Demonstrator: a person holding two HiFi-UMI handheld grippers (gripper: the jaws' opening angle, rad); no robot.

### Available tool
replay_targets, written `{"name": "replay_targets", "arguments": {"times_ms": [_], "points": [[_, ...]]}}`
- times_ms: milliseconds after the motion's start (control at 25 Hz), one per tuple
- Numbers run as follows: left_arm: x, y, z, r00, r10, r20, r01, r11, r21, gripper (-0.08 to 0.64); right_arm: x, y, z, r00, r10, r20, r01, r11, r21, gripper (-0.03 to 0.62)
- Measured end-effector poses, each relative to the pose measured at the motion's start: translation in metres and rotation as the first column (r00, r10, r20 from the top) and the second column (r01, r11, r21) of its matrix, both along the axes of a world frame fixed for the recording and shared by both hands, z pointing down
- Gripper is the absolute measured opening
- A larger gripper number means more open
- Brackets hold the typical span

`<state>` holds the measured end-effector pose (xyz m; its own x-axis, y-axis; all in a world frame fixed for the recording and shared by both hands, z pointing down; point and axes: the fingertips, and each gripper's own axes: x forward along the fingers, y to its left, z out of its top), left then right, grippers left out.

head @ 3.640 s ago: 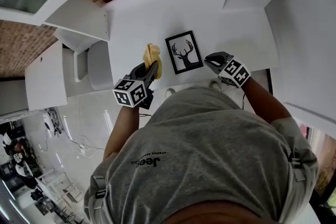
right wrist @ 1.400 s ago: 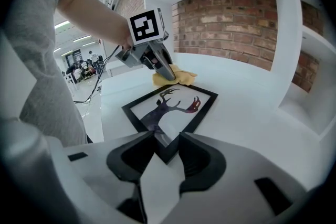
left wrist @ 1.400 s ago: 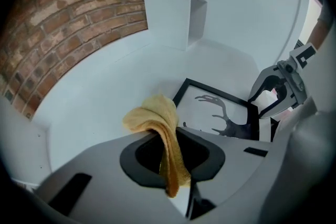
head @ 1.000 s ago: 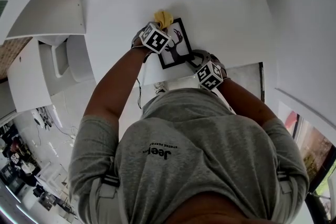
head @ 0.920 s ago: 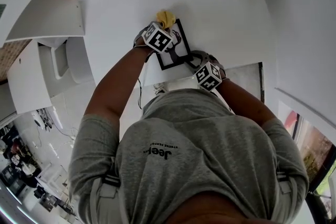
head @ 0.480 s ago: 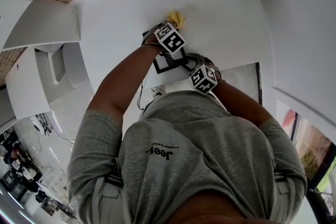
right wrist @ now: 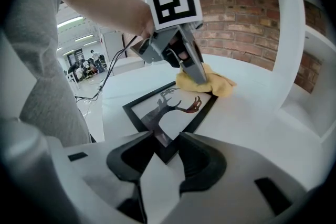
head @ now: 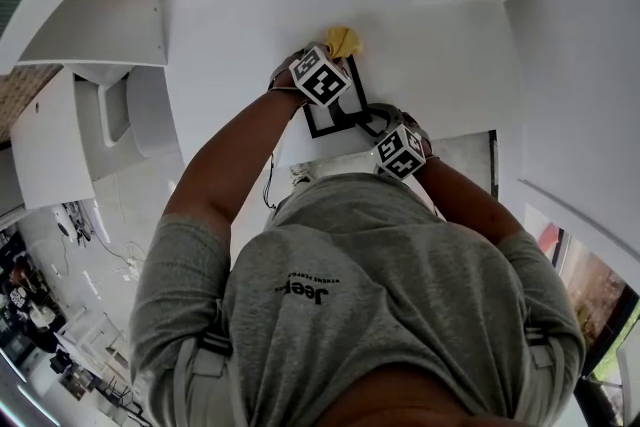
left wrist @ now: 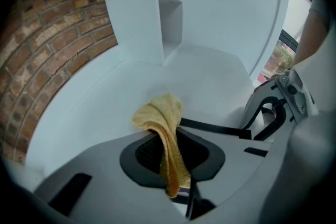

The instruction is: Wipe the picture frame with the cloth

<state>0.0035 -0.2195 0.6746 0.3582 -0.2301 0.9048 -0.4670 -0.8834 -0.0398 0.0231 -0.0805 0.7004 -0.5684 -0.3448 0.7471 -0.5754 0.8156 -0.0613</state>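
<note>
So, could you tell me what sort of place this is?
Likely an indoor lab or studio: a white table, white shelving, a brick wall, and a lit workroom beyond.

Brightly, evenly lit; only soft, faint shadows across the white matte surface (head: 250, 15). Heavily fisheye-bent, darkening to black at the corners of both gripper views. Slightly blurred up close around the grey jaws.
</note>
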Motion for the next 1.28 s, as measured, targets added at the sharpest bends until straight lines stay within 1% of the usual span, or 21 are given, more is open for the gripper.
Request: {"name": "replay_targets", "arguments": {"times_ms": [120, 360, 440, 560, 720, 800, 920, 1080, 1280], "points": [[-0.026, 0.004, -0.01, 1.0, -0.03, -0.01, 0.03, 0.999, 0.012, 0.066, -0.001, 0.0, -0.001, 1.0, -0.005, -0.008, 0.005, 1.0, 0.0, 0.153], [-0.095, 0.019, -0.034, 0.996, -0.088, -0.011, 0.088, 0.994, 0.067, 0.066, -0.001, 0.0, -0.001, 1.0, -0.015, -0.025, 0.014, 1.0, -0.009, 0.153], [-0.116, 0.031, -0.042, 0.997, -0.082, -0.012, 0.083, 0.993, 0.087, 0.066, -0.001, 0.0, 0.0, 0.999, -0.017, -0.031, 0.017, 1.0, -0.01, 0.153], [-0.147, 0.05, -0.047, 0.998, -0.057, 0.013, 0.055, 0.992, 0.111, 0.066, -0.001, -0.001, 0.0, 0.999, -0.023, -0.042, 0.022, 1.0, -0.015, 0.153], [-0.175, 0.075, -0.042, 0.998, -0.039, 0.046, 0.034, 0.994, 0.107, 0.066, -0.003, 0.0, 0.0, 0.998, -0.024, -0.052, 0.023, 1.0, -0.021, 0.153], [-0.179, 0.083, -0.038, 0.998, -0.032, 0.049, 0.027, 0.995, 0.098, 0.066, -0.003, 0.0, -0.001, 0.998, -0.022, -0.057, 0.021, 1.0, -0.022, 0.153], [-0.174, 0.085, -0.03, 0.999, -0.024, 0.042, 0.021, 0.996, 0.085, 0.066, -0.004, 0.0, -0.001, 0.998, -0.022, -0.062, 0.021, 0.999, -0.026, 0.153], [-0.152, 0.078, -0.016, 0.999, 0.007, 0.041, -0.01, 0.997, 0.072, 0.066, -0.005, 0.001, -0.004, 0.998, -0.019, -0.061, 0.017, 0.999, -0.028, 0.153], [-0.117, 0.069, 0.005, 0.995, 0.076, 0.06, -0.079, 0.996, 0.05, 0.066, -0.008, 0.001, -0.004, 0.998, -0.018, -0.054, 0.017, 1.0, -0.027, 0.153]]}}
